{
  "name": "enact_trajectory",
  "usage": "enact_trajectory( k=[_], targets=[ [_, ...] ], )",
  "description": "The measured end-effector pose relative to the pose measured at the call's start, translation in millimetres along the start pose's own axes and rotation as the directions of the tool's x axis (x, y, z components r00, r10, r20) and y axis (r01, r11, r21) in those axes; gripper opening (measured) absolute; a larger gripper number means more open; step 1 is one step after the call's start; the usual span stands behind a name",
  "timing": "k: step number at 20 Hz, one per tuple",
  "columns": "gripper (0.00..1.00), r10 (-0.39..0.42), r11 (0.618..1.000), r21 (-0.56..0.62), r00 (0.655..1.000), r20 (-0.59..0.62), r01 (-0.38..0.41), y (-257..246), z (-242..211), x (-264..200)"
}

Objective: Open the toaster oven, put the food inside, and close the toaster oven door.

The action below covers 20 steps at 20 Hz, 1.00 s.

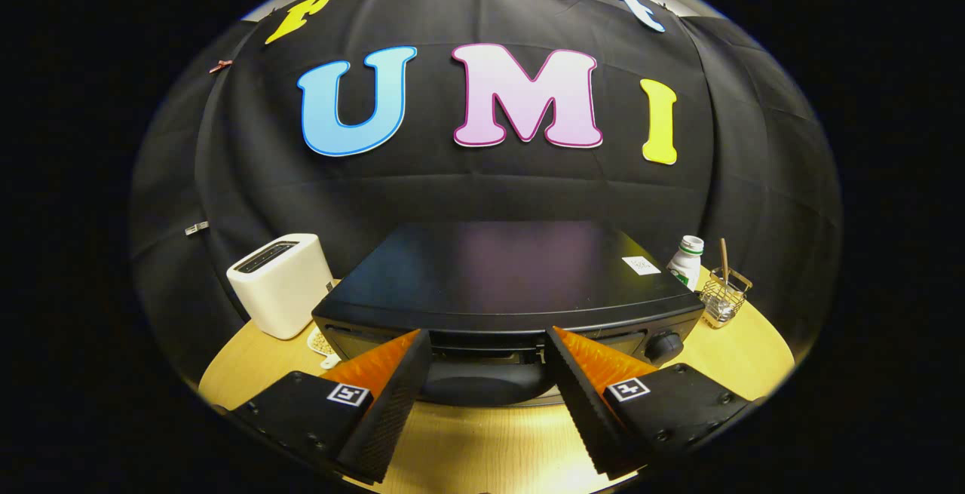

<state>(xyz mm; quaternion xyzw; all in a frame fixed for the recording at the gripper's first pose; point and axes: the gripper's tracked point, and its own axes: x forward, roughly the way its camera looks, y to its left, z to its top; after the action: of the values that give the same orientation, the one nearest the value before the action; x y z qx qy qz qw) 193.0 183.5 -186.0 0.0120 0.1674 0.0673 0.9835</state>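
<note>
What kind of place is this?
Likely a mock kitchen counter in a booth: a black toaster oven, a white toaster and a bottle on a wooden table; the gripper is open.

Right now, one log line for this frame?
black toaster oven: door shut | black door handle: between the open gripper fingers, ungrasped | stage: opening not begun
</note>
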Motion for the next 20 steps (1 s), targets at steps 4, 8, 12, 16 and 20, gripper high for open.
enact_trajectory(
  k=[4,8,12,16,20],
  targets=[
    [0.99,0.031,0.999,-0.022,0.998,-0.051,-0.032,2.7,-13.8,-18.0],
    [0.99,0.019,0.999,-0.031,0.996,-0.088,-0.022,2.0,-33.3,-42.1],
    [0.99,0.034,0.999,-0.027,0.99,-0.136,-0.038,3.5,-58.7,-57.9],
    [0.99,0.034,0.997,-0.057,0.98,-0.195,-0.046,2.2,-89.9,-73.3],
    [0.99,0.04,0.997,-0.047,0.945,-0.324,-0.058,3.6,-133.5,-90.4]
  ],
)
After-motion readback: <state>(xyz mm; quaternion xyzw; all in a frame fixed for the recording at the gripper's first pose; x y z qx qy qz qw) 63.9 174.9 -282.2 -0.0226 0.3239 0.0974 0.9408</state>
